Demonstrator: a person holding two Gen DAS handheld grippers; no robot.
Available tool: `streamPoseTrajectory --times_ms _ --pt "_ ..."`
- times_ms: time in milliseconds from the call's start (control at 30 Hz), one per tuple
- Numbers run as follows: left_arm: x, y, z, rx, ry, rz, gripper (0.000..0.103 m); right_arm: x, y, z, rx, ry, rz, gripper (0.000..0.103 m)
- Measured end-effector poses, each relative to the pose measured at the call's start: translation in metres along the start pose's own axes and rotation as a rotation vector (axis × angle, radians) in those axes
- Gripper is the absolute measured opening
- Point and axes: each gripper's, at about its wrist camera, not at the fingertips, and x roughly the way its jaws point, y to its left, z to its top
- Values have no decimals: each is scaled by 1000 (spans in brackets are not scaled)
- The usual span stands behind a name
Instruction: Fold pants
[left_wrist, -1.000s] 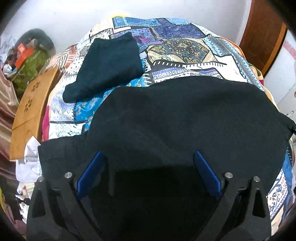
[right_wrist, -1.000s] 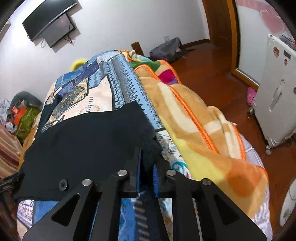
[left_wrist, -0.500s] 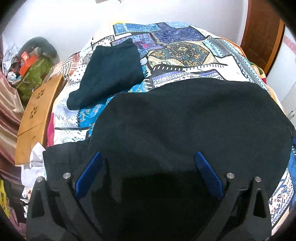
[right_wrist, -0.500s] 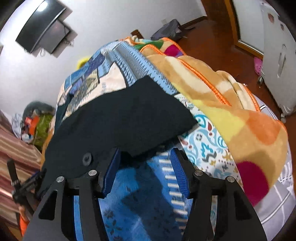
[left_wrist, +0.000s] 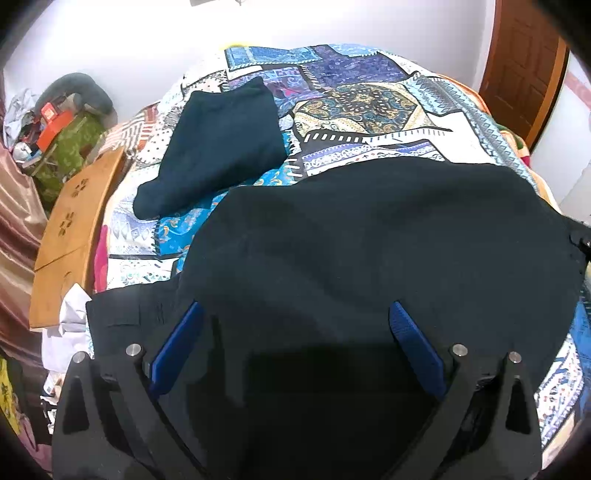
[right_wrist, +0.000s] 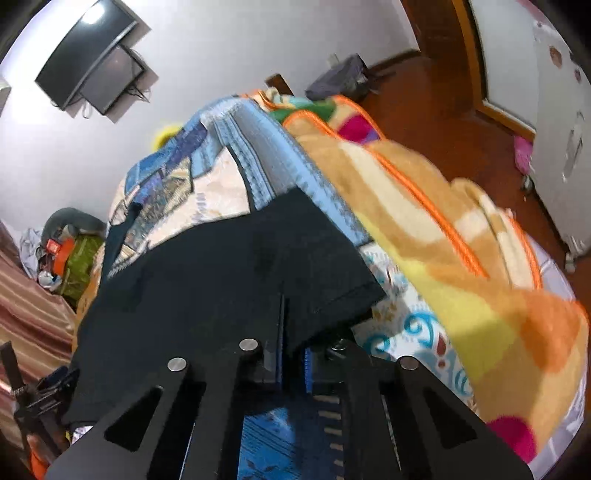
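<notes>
Your left claw (left_wrist: 295, 343) points steeply downward with its two blue pads (left_wrist: 177, 347) spread wide apart, nothing pressed between them; dark pants (left_wrist: 369, 240) lie under and between the fingers; your right claw (right_wrist: 293, 354) tilts down at a shallower angle, and its jaws have just been closing; they now stand nearly together, the blue pads (right_wrist: 308, 369) pinching the near edge of the pants' cloth between them; its black finger frames converge toward the tips.

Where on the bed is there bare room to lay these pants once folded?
Bare bedspread lies beyond the black pants, right of the folded dark garment. The near half is crowded: pants cover it, and the orange blanket heaps along the right edge.
</notes>
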Motion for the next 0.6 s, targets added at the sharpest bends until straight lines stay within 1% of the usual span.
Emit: streamPoseTrajectory --times_ms 100,200,267,400,500,600 --pt "-12 7 2 -29 -25 -28 102 -17 18 11 -70 -55 7 5" --pt "-30 18 5 -63 -70 -40 102 -36 40 27 -116 -113 50 5" --pt "-46 30 6 -92 -113 -48 102 -47 57 37 -145 -149 83 5" --pt "-76 48 5 -118 -190 -11 102 -66 105 54 -227 -212 174 5" --pt "-98 61 1 -132 -244 -1 102 -72 143 59 -283 -230 253 5" --pt "-112 70 -1 -155 -276 -6 102 -68 177 58 -323 -213 331 5"
